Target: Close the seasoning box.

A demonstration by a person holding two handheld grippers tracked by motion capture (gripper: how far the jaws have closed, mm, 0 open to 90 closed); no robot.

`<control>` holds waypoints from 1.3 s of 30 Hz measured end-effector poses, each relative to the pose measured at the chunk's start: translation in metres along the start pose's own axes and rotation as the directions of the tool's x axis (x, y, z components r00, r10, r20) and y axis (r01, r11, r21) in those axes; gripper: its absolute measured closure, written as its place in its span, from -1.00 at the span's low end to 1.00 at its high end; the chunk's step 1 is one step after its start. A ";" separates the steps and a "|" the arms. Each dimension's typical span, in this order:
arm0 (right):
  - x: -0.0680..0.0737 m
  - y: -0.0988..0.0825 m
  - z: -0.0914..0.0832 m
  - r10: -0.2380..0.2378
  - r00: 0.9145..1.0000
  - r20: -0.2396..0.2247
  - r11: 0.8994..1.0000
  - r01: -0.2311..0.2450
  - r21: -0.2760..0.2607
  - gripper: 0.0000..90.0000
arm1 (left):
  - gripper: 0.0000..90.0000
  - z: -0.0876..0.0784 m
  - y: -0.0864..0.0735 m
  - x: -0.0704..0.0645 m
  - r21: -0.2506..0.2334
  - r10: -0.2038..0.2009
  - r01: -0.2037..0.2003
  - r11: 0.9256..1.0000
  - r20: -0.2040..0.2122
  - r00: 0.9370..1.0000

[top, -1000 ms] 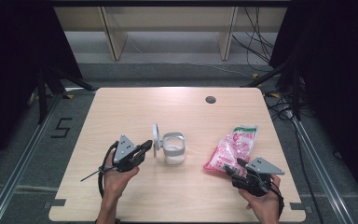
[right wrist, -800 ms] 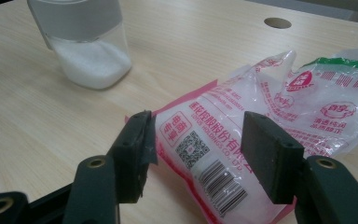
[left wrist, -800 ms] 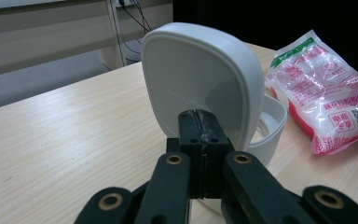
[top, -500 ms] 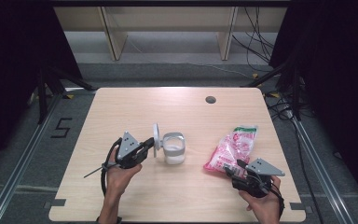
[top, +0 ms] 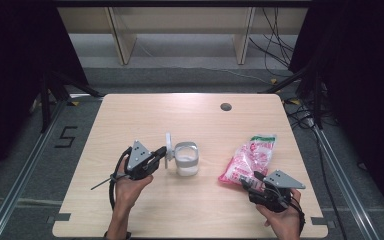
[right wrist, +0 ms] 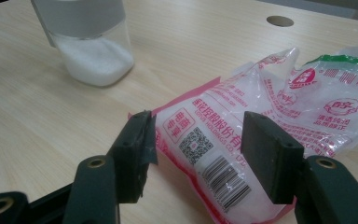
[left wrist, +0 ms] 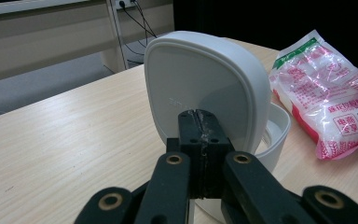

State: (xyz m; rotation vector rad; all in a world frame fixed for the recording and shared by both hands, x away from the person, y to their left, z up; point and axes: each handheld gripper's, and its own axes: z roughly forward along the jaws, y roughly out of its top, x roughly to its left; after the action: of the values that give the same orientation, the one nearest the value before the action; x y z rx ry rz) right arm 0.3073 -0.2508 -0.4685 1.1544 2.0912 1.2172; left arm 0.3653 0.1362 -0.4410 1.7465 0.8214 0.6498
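A clear jar (top: 186, 160) with a white top band and white powder in its bottom stands mid-table. Its white lid (top: 168, 148) is flipped up on edge at the jar's left. My left gripper (top: 161, 152) is shut, and its tips rest against the outer face of the lid (left wrist: 205, 79), just above the jar's rim (left wrist: 279, 126). A pink and white plastic bag (top: 247, 158) lies to the right. My right gripper (top: 254, 179) stands open at the bag's near corner. In the right gripper view the bag (right wrist: 261, 116) lies between the spread jaws of the right gripper (right wrist: 196, 140), and the pads are not pressing it.
The wooden table (top: 145, 120) has a round cable hole (top: 225, 106) at the back right. A person's hands come in from the near edge. Shelving legs and cables stand on the floor beyond the table.
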 end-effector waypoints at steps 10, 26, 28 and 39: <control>0.002 0.000 -0.001 0.000 1.000 0.013 1.000 0.000 0.005 -0.01 | 0.98 0.000 0.002 -0.001 -0.005 0.008 -0.008 1.000 0.003 1.000; 0.002 0.000 -0.001 -0.004 1.000 -0.002 1.000 0.004 0.009 0.00 | 0.98 0.000 0.006 -0.001 -0.008 0.011 -0.011 1.000 0.000 1.000; 0.003 0.000 -0.001 -0.001 1.000 -0.001 1.000 0.001 0.010 -0.01 | 0.98 0.000 0.006 -0.001 -0.009 0.014 -0.014 1.000 0.001 1.000; 0.002 0.000 0.000 -0.005 1.000 -0.008 1.000 0.005 0.004 -0.01 | 0.98 0.002 0.010 -0.003 -0.012 0.017 -0.017 1.000 0.006 1.000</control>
State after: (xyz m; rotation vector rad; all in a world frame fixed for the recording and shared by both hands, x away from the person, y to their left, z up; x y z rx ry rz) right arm 0.3057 -0.2489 -0.4686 1.1473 2.1021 1.2172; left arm 0.3673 0.1306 -0.4325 1.7456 0.7985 0.6591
